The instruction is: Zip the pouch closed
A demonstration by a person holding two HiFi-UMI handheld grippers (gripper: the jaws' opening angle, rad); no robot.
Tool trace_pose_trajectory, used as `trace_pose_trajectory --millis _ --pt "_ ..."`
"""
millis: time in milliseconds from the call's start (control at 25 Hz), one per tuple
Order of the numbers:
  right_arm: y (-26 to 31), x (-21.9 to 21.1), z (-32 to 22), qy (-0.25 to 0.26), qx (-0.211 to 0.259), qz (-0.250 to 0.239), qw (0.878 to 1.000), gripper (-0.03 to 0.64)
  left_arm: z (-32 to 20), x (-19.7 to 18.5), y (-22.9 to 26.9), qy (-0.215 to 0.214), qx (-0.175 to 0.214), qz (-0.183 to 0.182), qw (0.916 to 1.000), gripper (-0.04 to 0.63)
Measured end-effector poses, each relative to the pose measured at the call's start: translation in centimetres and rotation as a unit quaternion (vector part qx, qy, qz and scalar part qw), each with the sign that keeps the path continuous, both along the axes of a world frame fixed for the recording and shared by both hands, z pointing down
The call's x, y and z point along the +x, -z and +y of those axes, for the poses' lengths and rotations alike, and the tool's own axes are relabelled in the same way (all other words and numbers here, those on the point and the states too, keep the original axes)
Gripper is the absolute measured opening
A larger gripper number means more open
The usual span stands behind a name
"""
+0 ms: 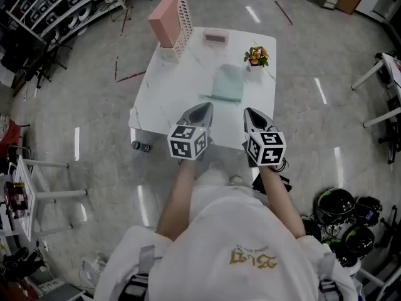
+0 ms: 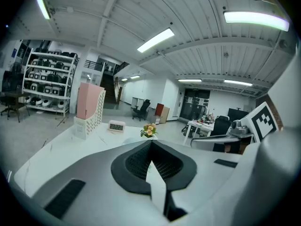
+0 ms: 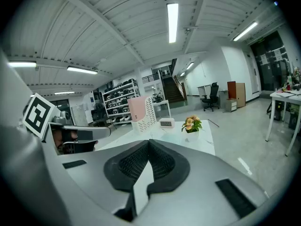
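A pale mint-green pouch [image 1: 227, 83] lies flat on the white table [image 1: 169, 99], right of its middle, with a thin tab poking out at its lower left. My left gripper [image 1: 207, 107] hovers over the table's near edge, shut and empty. My right gripper [image 1: 249, 112] hangs beside it at the same height, also shut and empty. Both point toward the pouch but stay short of it. In the left gripper view the closed jaws [image 2: 151, 142] hide the pouch; in the right gripper view the jaw tips [image 3: 149, 141] meet likewise.
A pink file holder [image 1: 169, 19] stands at the table's far left. A small digital clock [image 1: 215, 37] sits at the far edge, a potted flower [image 1: 256, 57] at the far right. Helmets [image 1: 335, 204] lie on the floor at lower right; shelving [image 1: 56, 5] lines the far left.
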State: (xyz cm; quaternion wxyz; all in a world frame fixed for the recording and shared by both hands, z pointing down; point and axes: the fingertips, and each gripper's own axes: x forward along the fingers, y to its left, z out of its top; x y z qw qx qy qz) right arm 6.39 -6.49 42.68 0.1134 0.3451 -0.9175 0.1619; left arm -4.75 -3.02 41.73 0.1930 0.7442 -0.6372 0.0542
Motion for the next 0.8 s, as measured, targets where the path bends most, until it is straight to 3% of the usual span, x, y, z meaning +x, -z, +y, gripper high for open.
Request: trace_pose_trajectory --millis 800 --pt "-0.25 0.27 -0.89 0.009 -0.006 -0.002 1.0 0.012 -0.71 -0.58 -0.59 0.022 -0.011 -0.009 0.9996 0.018"
